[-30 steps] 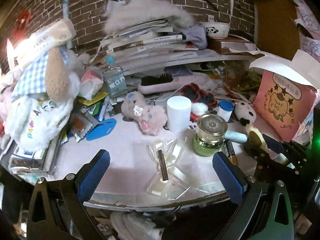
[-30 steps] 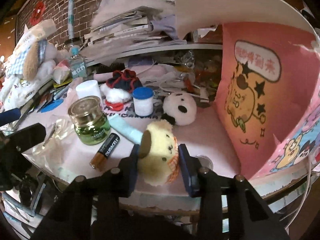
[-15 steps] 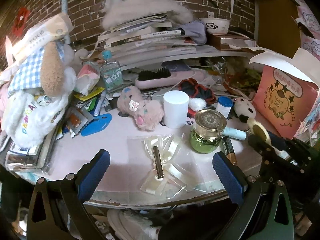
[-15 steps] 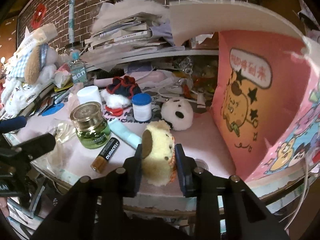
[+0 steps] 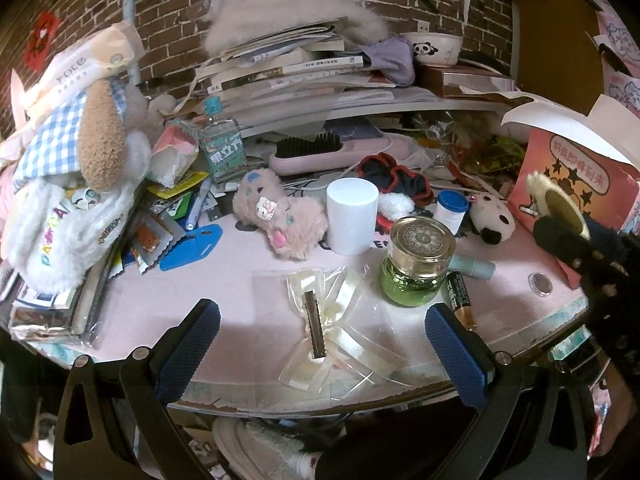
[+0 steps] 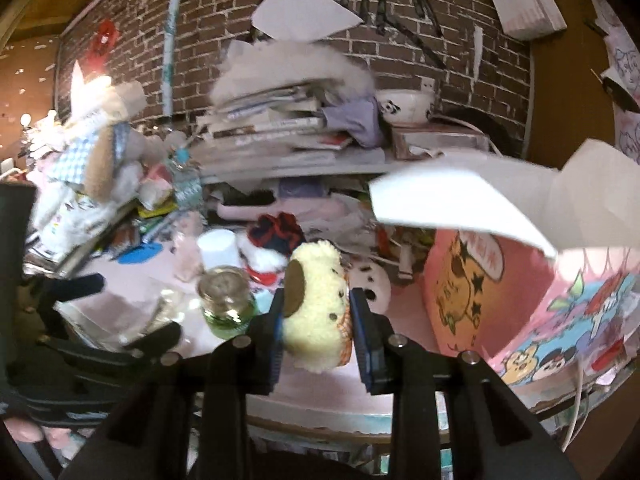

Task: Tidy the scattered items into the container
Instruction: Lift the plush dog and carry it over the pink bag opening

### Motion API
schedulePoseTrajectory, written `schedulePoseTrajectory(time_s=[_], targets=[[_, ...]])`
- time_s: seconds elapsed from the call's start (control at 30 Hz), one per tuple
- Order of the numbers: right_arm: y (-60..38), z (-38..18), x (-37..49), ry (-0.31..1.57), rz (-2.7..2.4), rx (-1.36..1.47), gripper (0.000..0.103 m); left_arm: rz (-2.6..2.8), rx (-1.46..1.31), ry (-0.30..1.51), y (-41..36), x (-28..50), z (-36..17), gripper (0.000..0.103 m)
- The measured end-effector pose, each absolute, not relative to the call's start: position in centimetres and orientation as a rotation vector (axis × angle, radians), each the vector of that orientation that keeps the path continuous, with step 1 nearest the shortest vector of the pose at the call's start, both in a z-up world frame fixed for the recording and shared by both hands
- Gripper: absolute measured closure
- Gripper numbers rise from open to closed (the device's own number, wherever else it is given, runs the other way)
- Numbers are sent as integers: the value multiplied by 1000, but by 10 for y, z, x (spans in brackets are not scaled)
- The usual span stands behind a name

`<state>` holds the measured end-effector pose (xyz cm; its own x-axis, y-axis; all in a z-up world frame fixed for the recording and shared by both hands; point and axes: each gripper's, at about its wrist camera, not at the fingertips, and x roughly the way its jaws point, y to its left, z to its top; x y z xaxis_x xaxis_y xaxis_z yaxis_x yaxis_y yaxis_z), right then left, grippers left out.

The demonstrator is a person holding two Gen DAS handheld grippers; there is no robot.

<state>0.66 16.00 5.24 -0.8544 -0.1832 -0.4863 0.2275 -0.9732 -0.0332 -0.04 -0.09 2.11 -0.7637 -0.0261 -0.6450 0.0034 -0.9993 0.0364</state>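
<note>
My right gripper (image 6: 316, 320) pinches the yellow plush (image 6: 316, 308) above the worktop (image 5: 240, 276), beside the pink box (image 6: 480, 292); left gripper (image 5: 320, 344) spread, empty.

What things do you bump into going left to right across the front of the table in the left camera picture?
Blue tag → pink fluffy toy → white cylinder → green jar → panda plush → pink box.
</note>
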Motion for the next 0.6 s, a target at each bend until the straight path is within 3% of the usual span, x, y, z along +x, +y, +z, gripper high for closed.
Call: schedulePoseTrajectory(time_s=[0.6], targets=[[156,122,19,197,-2849,547,76,-2942,1066,-64,7,-7,29,0]])
